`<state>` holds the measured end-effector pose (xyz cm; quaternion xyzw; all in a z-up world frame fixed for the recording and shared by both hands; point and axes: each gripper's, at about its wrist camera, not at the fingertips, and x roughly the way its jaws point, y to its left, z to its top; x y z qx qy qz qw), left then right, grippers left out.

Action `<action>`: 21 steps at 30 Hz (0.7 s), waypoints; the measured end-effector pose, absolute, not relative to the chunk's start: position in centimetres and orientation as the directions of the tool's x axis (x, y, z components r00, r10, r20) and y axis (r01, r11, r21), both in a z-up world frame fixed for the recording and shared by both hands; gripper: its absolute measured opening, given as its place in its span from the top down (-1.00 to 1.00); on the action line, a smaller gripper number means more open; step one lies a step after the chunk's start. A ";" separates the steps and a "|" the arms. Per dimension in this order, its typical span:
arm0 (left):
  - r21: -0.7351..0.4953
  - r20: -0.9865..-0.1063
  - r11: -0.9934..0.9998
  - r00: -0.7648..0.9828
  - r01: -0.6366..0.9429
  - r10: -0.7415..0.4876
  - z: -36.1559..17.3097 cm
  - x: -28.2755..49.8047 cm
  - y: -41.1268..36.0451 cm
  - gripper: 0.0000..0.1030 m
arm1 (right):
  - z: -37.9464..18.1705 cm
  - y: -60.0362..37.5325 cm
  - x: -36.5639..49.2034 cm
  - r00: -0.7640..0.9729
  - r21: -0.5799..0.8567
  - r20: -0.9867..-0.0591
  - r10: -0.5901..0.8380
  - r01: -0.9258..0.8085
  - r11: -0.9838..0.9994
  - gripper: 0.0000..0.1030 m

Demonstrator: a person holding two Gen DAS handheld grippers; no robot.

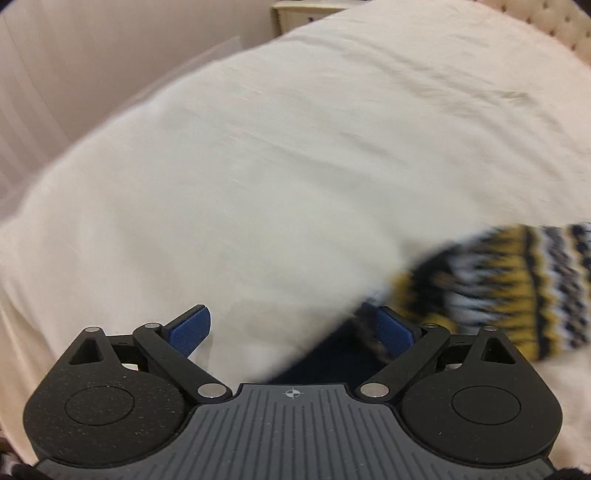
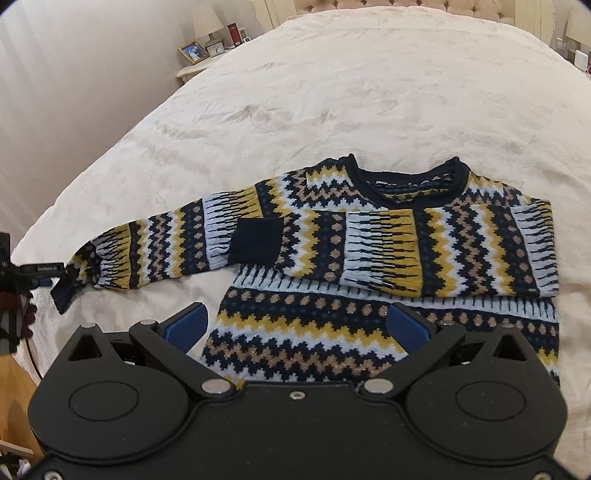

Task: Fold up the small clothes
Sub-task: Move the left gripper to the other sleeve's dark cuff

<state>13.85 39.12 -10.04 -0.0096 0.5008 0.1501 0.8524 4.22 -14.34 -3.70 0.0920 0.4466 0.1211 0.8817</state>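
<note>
Lying flat on a cream-covered bed (image 2: 332, 92), a small patterned sweater (image 2: 388, 258) in navy, mustard, pale blue and tan zigzag bands, neckline away from the camera. Directly ahead of and partly beneath the right hand-held gripper (image 2: 297, 328), with the lower body of the knit filling the gap between its blue pads (image 2: 184, 328), which stand wide apart and close on nothing. One sleeve folded across the chest, its navy cuff (image 2: 256, 240) resting near the middle; the other sleeve stretched out to the left side of the view, its cuff end reaching the left hand-held gripper (image 1: 293, 332) at the bed's edge. In the left wrist view, blue pads likewise spread wide, the dark cuff lying between them close against the right-hand pad (image 1: 393, 330), the striped sleeve trailing off to the right; hard to say whether touching, since that view is smeared with blur. Lower hem hidden behind the right gripper's black body. At the far left corner, a bedside table (image 2: 192, 70) with a lamp (image 2: 207, 22) and a framed picture (image 2: 192, 52), small and indistinct.
</note>
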 end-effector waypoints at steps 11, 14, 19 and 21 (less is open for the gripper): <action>-0.207 -0.823 0.896 0.565 -0.394 0.058 -7.1 8.4 36.5 -0.87 | -4.1 -13.1 5.0 0.546 0.268 -0.780 0.305 -0.149 0.952 -0.99; -0.315 -0.823 0.867 0.566 -0.386 -0.047 -8.5 6.8 33.9 -0.87 | -4.2 -12.8 5.2 0.536 0.269 -0.785 0.312 -0.158 0.950 -0.99; -0.400 -0.816 0.821 0.566 -0.408 -0.117 -11.4 6.9 33.2 -0.87 | -4.1 -12.4 5.5 0.527 0.255 -0.790 0.313 -0.183 0.950 -0.99; -0.426 -0.806 0.793 0.581 -0.435 -0.114 -12.1 7.6 34.0 -0.88 | -4.0 -12.4 5.5 0.527 0.247 -0.791 0.310 -0.189 0.950 -0.99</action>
